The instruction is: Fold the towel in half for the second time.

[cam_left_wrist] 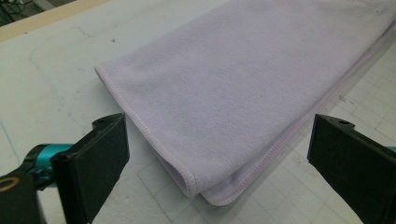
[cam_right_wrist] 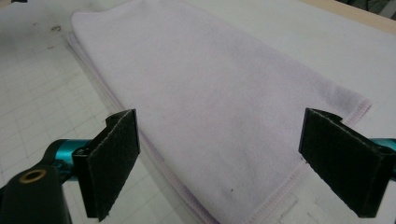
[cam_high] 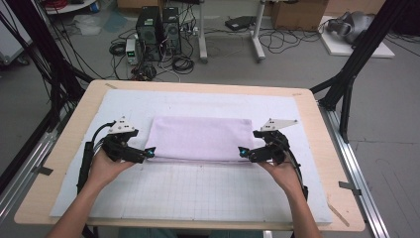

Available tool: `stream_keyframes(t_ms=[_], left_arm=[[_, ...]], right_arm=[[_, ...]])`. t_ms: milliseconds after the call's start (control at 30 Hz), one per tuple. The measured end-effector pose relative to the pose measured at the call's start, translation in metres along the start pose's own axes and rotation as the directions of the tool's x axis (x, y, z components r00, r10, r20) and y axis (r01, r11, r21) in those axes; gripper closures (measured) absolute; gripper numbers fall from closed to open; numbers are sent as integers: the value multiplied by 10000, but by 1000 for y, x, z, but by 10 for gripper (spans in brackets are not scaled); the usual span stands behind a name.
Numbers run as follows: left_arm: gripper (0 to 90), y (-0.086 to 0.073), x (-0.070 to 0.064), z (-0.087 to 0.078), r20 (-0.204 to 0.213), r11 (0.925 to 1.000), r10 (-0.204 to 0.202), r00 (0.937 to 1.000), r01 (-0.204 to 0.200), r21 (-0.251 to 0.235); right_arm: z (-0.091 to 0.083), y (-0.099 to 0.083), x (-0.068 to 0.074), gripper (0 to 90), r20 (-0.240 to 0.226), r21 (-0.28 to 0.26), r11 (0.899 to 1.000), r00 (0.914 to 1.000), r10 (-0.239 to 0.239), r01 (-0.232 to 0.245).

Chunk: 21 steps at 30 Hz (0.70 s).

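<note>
A pale lilac towel (cam_high: 200,139), folded into a flat rectangle, lies in the middle of the white gridded mat (cam_high: 198,191). My left gripper (cam_high: 148,153) is at the towel's near left corner, jaws wide open. In the left gripper view that folded corner of the towel (cam_left_wrist: 205,186) sits between the two black jaws, untouched. My right gripper (cam_high: 241,151) is at the near right corner, also open. In the right gripper view the towel (cam_right_wrist: 224,116) stretches away between the spread jaws, its stitched edge near the right pad (cam_right_wrist: 343,161).
The mat covers a wooden table (cam_high: 59,148) with bare wood at its rim. Black frame posts (cam_high: 346,84) stand at both far corners. Computer towers (cam_high: 158,32) and cables lie on the floor beyond the table.
</note>
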<state>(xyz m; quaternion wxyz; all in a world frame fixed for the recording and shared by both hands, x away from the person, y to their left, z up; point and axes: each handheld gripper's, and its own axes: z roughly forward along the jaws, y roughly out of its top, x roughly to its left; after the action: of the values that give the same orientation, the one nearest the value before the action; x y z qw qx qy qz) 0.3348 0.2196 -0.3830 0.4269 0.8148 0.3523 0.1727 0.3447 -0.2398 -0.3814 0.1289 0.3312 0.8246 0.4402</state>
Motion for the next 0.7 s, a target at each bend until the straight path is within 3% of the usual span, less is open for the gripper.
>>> stream_keyframes(t_ms=[367, 567, 700], left_arm=[[60, -16, -5, -7, 133, 9997, -182, 9997, 184, -132], [60, -20, -9, -15, 142, 9998, -74, 9999, 77, -180], [60, -24, -9, -20, 189, 9995, -257, 9995, 261, -200]], right_arm=[[-20, -9, 9, 116, 74, -299, 9994, 9998, -198, 201], [-29, -14, 16, 116, -24, -515, 9984, 9997, -243, 242], [-33, -21, 20, 116, -17, -563, 9979, 9995, -324, 323]])
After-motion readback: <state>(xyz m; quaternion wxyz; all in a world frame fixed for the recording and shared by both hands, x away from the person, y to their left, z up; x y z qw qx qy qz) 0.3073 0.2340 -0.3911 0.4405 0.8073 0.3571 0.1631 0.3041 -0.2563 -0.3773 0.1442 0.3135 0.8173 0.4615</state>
